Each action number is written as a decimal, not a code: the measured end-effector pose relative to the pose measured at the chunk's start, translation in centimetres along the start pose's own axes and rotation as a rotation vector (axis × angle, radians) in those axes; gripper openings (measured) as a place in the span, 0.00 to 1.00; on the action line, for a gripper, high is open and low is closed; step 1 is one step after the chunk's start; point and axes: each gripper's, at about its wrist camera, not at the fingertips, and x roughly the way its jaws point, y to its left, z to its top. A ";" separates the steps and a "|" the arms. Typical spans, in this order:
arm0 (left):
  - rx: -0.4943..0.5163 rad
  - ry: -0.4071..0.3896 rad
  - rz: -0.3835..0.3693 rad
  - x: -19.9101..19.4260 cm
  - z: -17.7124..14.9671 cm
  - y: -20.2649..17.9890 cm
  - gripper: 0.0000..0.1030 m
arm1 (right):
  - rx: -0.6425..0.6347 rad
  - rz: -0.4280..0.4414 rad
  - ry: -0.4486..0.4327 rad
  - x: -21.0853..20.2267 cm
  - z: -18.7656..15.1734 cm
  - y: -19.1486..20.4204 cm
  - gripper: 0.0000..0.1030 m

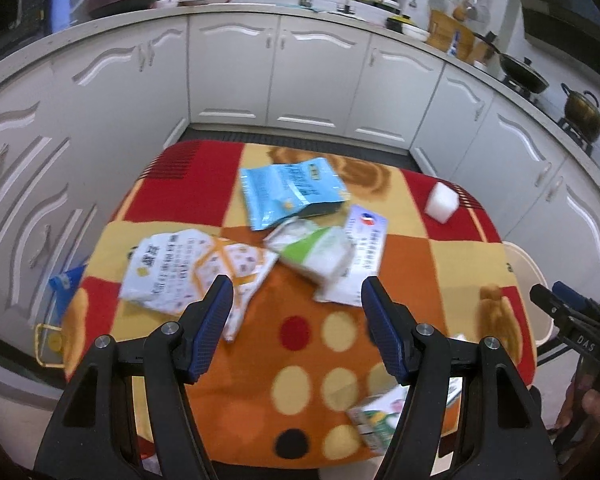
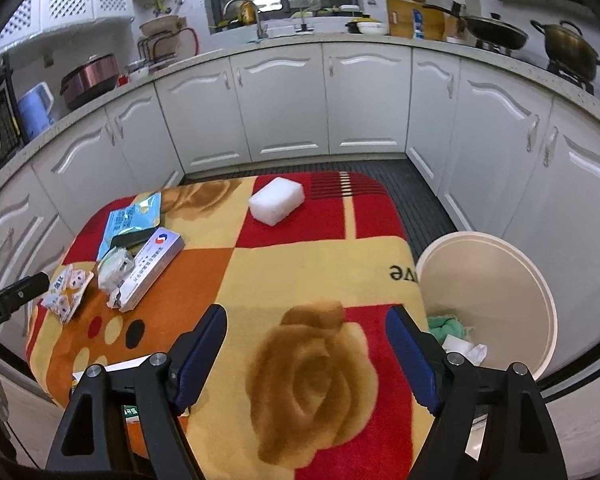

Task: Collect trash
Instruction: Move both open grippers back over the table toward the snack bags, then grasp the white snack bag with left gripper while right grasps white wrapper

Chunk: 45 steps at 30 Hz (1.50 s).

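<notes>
Red, orange and cream squares cover the blanket [image 1: 300, 344] that lies over the small table in the middle of a kitchen with white cabinets [image 2: 364, 104].

Both claws hang above it with their jaws apart and nothing between the blue pads. The left gripper [image 1: 298, 316] is over the orange part, and just ahead of it is the loose trash: a white printed wrapper [image 1: 168, 272], a crumpled green-and-white packet [image 1: 316, 248], a white medicine box [image 1: 360, 256] and, further back, a light blue pouch [image 1: 288, 192]. A white sponge block [image 1: 442, 202] stands apart near the far right corner. Only the left wrist view shows a green printed carton [image 1: 380, 416] at the near edge, partly behind the right finger.

The right gripper [image 2: 306, 344] is over the brown rose pattern, near the right edge of the table. Its camera shows what the other one gives only as a pale sliver – the round cream trash bin [image 2: 496, 280] on the floor just beside the table, with a green cloth [image 2: 446, 324] and white crumpled paper [image 2: 472, 350] already inside. The same wrappers appear here at far left, small, with the tip of the left claw next to them.
</notes>
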 end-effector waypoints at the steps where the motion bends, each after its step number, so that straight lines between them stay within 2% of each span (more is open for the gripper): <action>1: -0.005 0.001 0.005 0.0 -0.1 0.6 0.64 | -0.005 0.002 0.003 0.2 0.1 0.2 0.77; 8: -0.064 0.057 -0.007 0.7 -1.1 5.0 0.64 | -0.045 0.054 0.030 1.8 0.5 2.4 0.78; 13: -0.075 0.073 0.009 1.0 -1.8 6.7 0.64 | -0.061 0.150 0.067 3.3 1.0 4.5 0.78; 22: -0.106 0.095 0.033 1.8 -2.0 9.3 0.64 | -0.123 0.271 0.123 5.5 1.7 8.8 0.78; 32: -0.169 0.166 -0.055 3.4 -3.1 9.4 0.64 | -0.205 0.363 0.167 8.1 3.1 12.7 0.78; 37: -0.180 0.184 -0.031 4.4 -3.3 10.0 0.64 | -0.258 0.415 0.215 9.8 4.1 14.8 0.78; 40: -0.203 0.182 0.017 4.7 -3.2 11.4 0.64 | -0.315 0.452 0.233 10.6 4.6 16.5 0.78; 43: -0.228 0.194 0.074 5.5 -2.8 12.9 0.64 | -0.368 0.458 0.246 11.4 4.7 17.7 0.78; 45: -0.233 0.182 0.085 5.9 -2.2 13.5 0.64 | -0.391 0.455 0.260 12.1 4.7 18.6 0.78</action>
